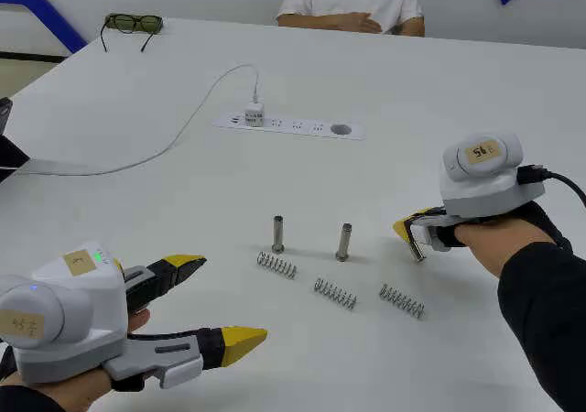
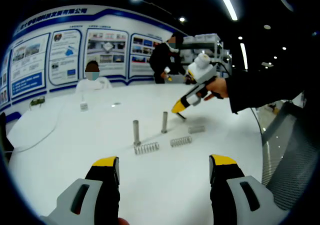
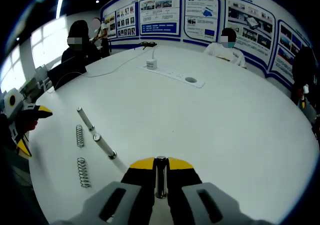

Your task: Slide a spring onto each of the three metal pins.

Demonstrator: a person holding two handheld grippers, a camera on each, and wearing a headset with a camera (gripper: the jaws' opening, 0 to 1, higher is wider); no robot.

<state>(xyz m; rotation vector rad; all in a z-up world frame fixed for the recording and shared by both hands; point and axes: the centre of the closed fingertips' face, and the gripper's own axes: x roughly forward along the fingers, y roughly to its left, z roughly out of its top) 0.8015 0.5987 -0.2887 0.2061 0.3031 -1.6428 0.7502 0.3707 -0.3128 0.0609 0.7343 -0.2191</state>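
Two metal pins [image 1: 277,233] [image 1: 343,242] stand upright mid-table. Three springs [image 1: 276,265] [image 1: 335,293] [image 1: 402,301] lie in a row just in front of them. My right gripper [image 1: 412,230] hovers to the right of the pins, shut on a third metal pin [image 1: 417,248]; in the right gripper view that pin [image 3: 160,177] sits between the closed yellow jaws. My left gripper [image 1: 215,299] is open at the near left, nothing between its fingers. In the left gripper view the pins [image 2: 136,132] [image 2: 164,121] and springs [image 2: 146,148] [image 2: 180,141] lie ahead of the gripper [image 2: 165,162].
A white power strip [image 1: 288,125] with a plugged charger and a cable trailing left lies behind the pins. Sunglasses [image 1: 133,23] rest at the far left. A person [image 1: 352,0] sits at the far side of the white table [image 1: 476,92].
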